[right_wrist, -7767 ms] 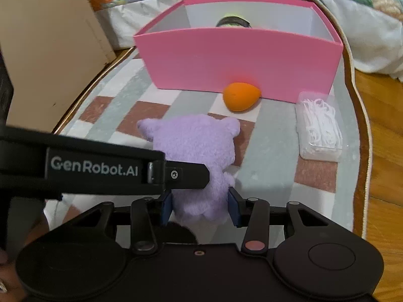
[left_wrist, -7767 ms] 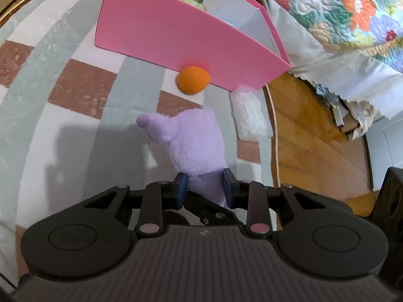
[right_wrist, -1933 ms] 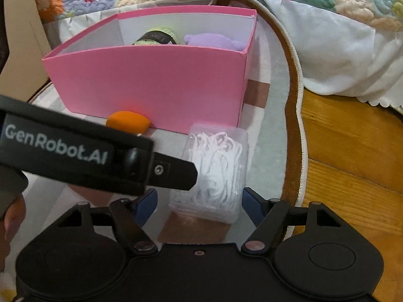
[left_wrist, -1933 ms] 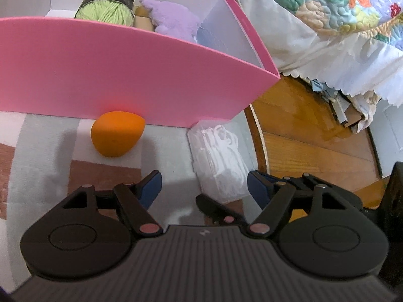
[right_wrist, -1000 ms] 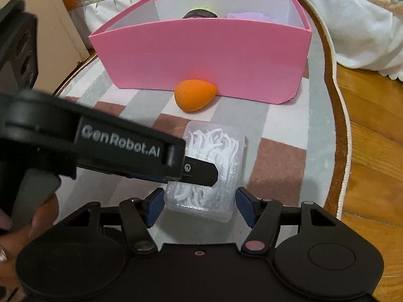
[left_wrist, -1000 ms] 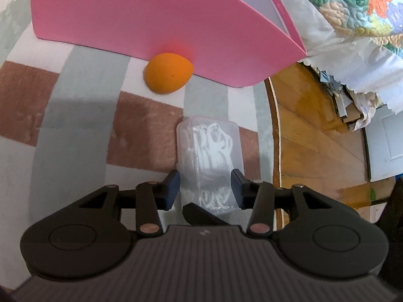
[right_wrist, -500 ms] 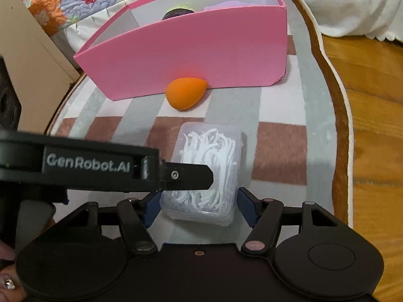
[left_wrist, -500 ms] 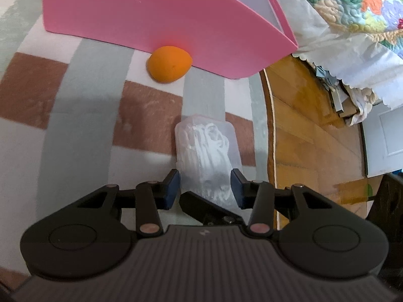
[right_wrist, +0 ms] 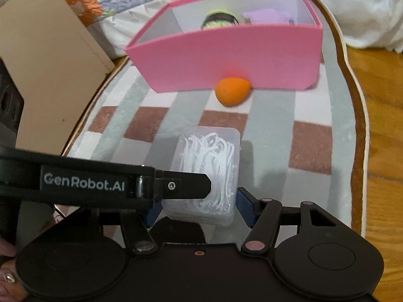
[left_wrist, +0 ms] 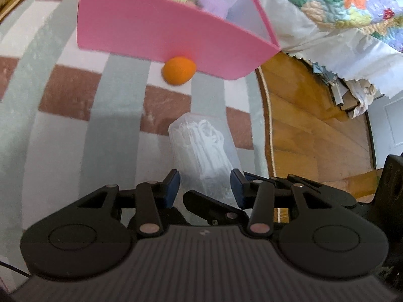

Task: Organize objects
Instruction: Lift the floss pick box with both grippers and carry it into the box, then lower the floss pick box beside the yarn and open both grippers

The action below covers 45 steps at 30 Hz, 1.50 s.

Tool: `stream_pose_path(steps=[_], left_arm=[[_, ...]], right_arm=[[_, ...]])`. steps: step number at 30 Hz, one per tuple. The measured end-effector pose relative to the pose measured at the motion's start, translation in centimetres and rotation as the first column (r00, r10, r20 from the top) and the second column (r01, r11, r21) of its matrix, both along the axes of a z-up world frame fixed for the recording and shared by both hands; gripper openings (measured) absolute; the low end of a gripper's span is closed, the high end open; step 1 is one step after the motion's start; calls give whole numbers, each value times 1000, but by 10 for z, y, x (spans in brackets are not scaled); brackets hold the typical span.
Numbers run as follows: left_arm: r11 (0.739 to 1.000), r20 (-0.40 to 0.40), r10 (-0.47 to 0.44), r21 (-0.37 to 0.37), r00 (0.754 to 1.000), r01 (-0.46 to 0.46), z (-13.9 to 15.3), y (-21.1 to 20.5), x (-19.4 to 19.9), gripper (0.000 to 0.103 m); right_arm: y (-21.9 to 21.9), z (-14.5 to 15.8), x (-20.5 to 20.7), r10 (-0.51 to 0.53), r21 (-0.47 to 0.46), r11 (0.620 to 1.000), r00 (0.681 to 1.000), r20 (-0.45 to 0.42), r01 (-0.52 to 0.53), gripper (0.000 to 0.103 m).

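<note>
Orange sponge [right_wrist: 233, 91] against pink box [right_wrist: 231, 60], nearer than it. Both grippers, left [left_wrist: 205, 185] and right [right_wrist: 197, 207], angled down, clamp clear floss-pick case [right_wrist: 207, 171].

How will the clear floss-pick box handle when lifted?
The clear box is probably light, since it holds only thin white picks. Its walls look smooth and glossy, so it is likely slippery in a pinch. The thin plastic may flex or crack if squeezed hard.
</note>
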<state>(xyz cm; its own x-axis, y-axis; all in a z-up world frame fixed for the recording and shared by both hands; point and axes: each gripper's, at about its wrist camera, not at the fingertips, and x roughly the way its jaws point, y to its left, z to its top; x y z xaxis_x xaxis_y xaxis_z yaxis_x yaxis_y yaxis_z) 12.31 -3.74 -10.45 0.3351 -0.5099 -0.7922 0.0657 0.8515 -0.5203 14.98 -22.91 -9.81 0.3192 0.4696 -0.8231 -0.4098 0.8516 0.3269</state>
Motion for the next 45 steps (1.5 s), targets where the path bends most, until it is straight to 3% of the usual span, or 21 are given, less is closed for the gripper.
stream_pose_path(steps=[15,25,30,34,41,45], left_arm=[[999,156,-17,53,988,9,108,13,-16,43],[994,271,21,96,962,-49,170,37,29,46],[993,251,57,84,966,-81,172,49,75,47],[990,216,82,98,973,-105,160,54,118,48],[979,100,156,116,983,-167,104,64,186,44],[967,71,162,186,984,-172,76,55,206,45]], right_arm=[[14,91,-19,104,-26,995,975,195,-101,67],[53,154,20,188,-22,982,941,282,-190,67],[76,161,61,245,-55,969,922,301,-240,67],[85,152,98,244,-30,969,925,291,-246,67],[101,100,164,170,72,980,968,182,-186,67],[100,61,186,112,119,985,987,112,-125,67]])
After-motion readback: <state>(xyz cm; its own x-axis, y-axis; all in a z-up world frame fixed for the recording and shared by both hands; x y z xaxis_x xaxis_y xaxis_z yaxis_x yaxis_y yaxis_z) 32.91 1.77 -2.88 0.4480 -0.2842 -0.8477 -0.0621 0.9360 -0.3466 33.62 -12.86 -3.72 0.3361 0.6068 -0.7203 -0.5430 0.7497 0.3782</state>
